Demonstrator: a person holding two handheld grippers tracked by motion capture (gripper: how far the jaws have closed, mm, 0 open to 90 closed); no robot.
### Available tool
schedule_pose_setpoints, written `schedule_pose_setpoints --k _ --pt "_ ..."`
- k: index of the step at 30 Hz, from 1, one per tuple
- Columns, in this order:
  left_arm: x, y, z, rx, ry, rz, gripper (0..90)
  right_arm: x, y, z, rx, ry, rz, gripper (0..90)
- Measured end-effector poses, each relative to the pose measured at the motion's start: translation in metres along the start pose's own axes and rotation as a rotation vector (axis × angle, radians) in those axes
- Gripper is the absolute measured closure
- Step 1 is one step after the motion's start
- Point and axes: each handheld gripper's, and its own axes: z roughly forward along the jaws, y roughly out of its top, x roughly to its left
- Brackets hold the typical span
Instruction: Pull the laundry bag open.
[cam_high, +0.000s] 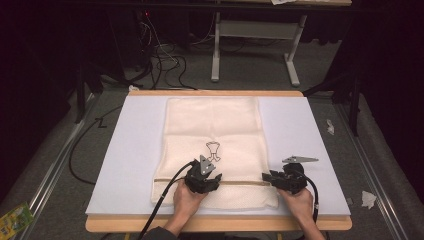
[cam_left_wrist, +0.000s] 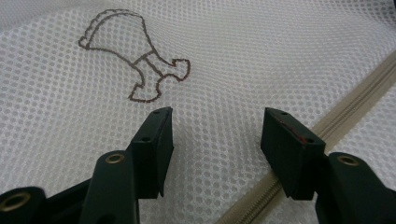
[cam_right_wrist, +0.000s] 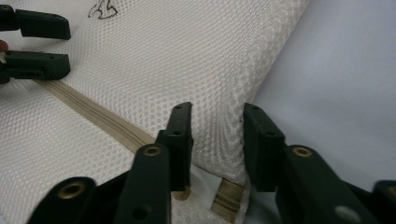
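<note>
Mesh laundry bag (cam_high: 214, 131) lay limp, light, likely slippery; best grip at zipper (cam_right_wrist: 100, 119) end. Left gripper (cam_left_wrist: 215, 135) jaws apart over mesh; right gripper (cam_right_wrist: 217, 135) jaws apart at bag's edge.

Bright table, dark surroundings, soft focus

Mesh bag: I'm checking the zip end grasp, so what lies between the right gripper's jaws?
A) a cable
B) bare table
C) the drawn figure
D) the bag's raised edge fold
D: in the right gripper view, the right gripper straddles the mesh bag edge fold, jaws apart.
</note>
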Motion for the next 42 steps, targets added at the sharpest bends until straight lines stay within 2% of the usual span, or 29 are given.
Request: schedule_pose_setpoints --k 2,4,11,13,14,15,16,18,20,22,25,27,28,29,31,32,34,36,42 --pt "-0.001 0.001 0.0 0.004 0.002 0.001 43.6 -0.002 0.0 0.0 0.007 0.009 0.001 82.4" --pt "-0.003 0.004 0.0 0.001 -0.009 0.004 43.8 -0.006 0.0 0.0 0.002 0.033 0.009 85.3" --pt "-0.03 0.018 0.007 0.019 -0.09 0.036 44.5 -0.008 0.001 -0.003 0.007 0.057 0.024 87.4" --pt "-0.035 0.02 0.008 0.024 -0.102 0.049 44.7 -0.007 0.001 -0.004 0.012 0.055 0.028 87.4" --pt "-0.045 0.026 0.008 0.032 -0.122 0.077 44.9 -0.004 0.003 -0.006 0.018 0.045 0.026 87.6" --pt "-0.045 0.026 0.008 0.032 -0.122 0.077 45.3 -0.004 0.003 -0.006 0.018 0.045 0.026 87.6" --pt "-0.053 0.031 0.008 0.033 -0.14 0.094 45.6 -0.001 0.003 -0.009 0.013 0.036 0.023 87.7" --pt "-0.057 0.034 0.007 0.03 -0.153 0.097 45.8 0.001 0.003 -0.01 0.011 0.034 0.021 87.7" --pt "-0.062 0.038 0.007 0.022 -0.178 0.096 47.6 0.003 0.004 -0.012 -0.006 0.039 0.002 87.7" --pt "-0.064 0.04 0.009 0.026 -0.187 0.102 47.9 0.003 0.004 -0.012 -0.006 0.042 0.002 87.8" --pt "-0.069 0.046 0.017 0.028 -0.201 0.147 48.8 -0.001 0.007 -0.01 0.002 0.055 -0.051 87.8" --pt "-0.071 0.048 0.019 0.032 -0.201 0.148 48.8 -0.003 0.008 -0.009 0.0 0.057 -0.052 87.8" --pt "-0.079 0.05 0.018 0.025 -0.213 0.146 48.8 -0.003 0.007 -0.01 -0.014 0.06 -0.043 87.8" --pt "-0.079 0.05 0.018 0.025 -0.213 0.146 49.0 -0.003 0.007 -0.01 -0.014 0.06 -0.043 87.8" --pt "-0.089 0.051 0.019 0.014 -0.228 0.162 49.8 -0.001 0.007 -0.013 -0.028 0.065 -0.036 87.8" --pt "-0.094 0.051 0.025 0.039 -0.234 0.164 50.6 0.0 0.007 -0.012 -0.015 0.054 -0.045 87.8" --pt "-0.097 0.053 0.031 0.053 -0.243 0.15 52.0 -0.001 0.005 -0.011 -0.018 0.058 -0.034 87.9" --pt "-0.098 0.054 0.032 0.05 -0.246 0.15 52.8 -0.001 0.004 -0.011 -0.023 0.059 -0.021 88.0" --pt "-0.114 0.061 0.039 0.029 -0.283 0.158 54.6 0.0 0.006 -0.014 -0.026 0.059 -0.031 88.1"
